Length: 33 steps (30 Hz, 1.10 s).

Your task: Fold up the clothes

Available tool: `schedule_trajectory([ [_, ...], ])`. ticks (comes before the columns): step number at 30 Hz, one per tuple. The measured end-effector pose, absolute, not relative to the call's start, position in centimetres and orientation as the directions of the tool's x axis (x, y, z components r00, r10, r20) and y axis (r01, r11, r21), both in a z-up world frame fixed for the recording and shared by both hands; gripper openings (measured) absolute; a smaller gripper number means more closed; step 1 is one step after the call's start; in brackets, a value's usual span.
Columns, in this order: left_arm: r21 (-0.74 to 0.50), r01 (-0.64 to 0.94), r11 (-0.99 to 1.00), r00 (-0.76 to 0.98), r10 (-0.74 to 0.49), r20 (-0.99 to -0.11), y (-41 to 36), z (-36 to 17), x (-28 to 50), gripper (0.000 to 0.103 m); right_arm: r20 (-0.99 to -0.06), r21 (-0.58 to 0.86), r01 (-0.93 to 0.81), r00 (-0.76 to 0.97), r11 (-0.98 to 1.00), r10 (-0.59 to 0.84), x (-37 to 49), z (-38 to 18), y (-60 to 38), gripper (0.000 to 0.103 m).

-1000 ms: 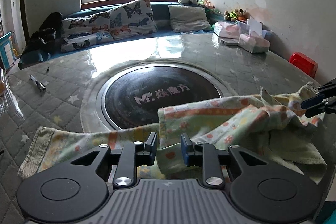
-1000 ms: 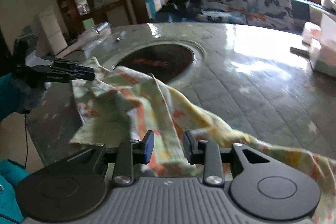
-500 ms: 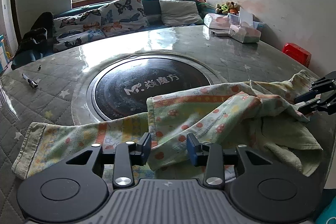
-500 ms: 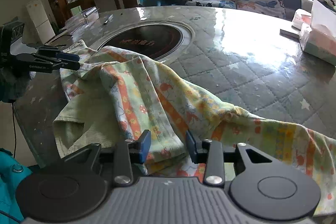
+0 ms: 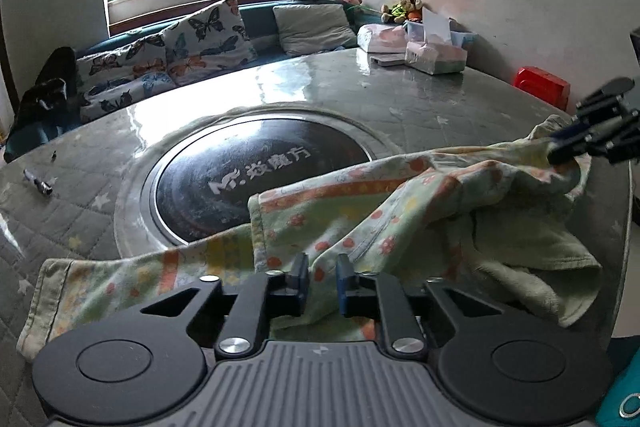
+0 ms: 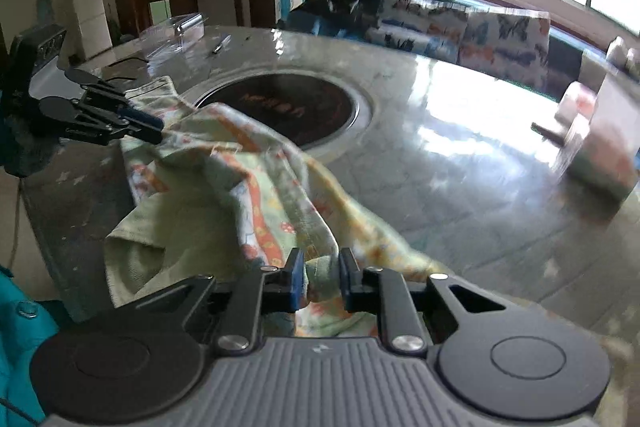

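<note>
Jaws, left: we see the left gripper [image 5: 322,277] with its two blue-tipped fingers set a narrow gap apart and cloth bunched in that gap; in the right wrist view its tips [image 6: 150,131] pinch an edge of the garment [image 6: 240,187], so we read it as gripping the garment.
Jaws, right: the right gripper [image 6: 320,277] has a fold of the same cloth running between its fingers; in the left wrist view its tips [image 5: 560,151] meet the far right corner of the garment [image 5: 400,211], which rises to them, so it is clenched on the cloth.
Garment: pale green with orange stripes and small red prints, rumpled, lying along the near edge of the table [image 5: 440,107]; its left end lies flat, its right part is lifted and its lower edge hangs past the table rim.
Table: round, quilted grey under a glossy cover, with a dark round inset [image 5: 260,179] in the middle; the cloth overlaps the inset's near rim.
Far side: tissue boxes [image 5: 436,55] at the far right.
</note>
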<state>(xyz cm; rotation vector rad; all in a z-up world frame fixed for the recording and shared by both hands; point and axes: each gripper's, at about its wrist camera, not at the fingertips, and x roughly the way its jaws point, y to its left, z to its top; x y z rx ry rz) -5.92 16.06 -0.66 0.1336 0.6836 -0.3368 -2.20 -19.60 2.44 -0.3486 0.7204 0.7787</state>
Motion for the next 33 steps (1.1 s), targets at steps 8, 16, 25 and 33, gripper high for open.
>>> schedule_trajectory([
  [8,0.035,0.415,0.909,0.716,-0.302,-0.630,14.6,-0.3,-5.7,0.024,-0.639,-0.214,-0.737,0.602,0.642,0.478,-1.4,4.5,-18.0,0.016],
  [16,0.067,0.427,0.902,0.690,-0.277,-0.668,14.2,-1.5,-4.9,0.047,-0.557,-0.395,-0.706,0.693,0.588,0.458,-1.2,5.1,-15.7,0.016],
  [25,0.061,0.385,0.921,0.716,-0.256,-0.650,15.9,-1.3,-5.7,0.047,-0.514,-0.436,-0.677,0.728,0.592,0.454,-1.0,5.1,-15.3,0.016],
  [33,0.087,0.400,0.912,0.701,-0.244,-0.671,16.2,-1.9,-5.2,0.048,-0.507,-0.435,-0.674,0.731,0.597,0.457,-1.4,4.9,-15.6,0.016],
])
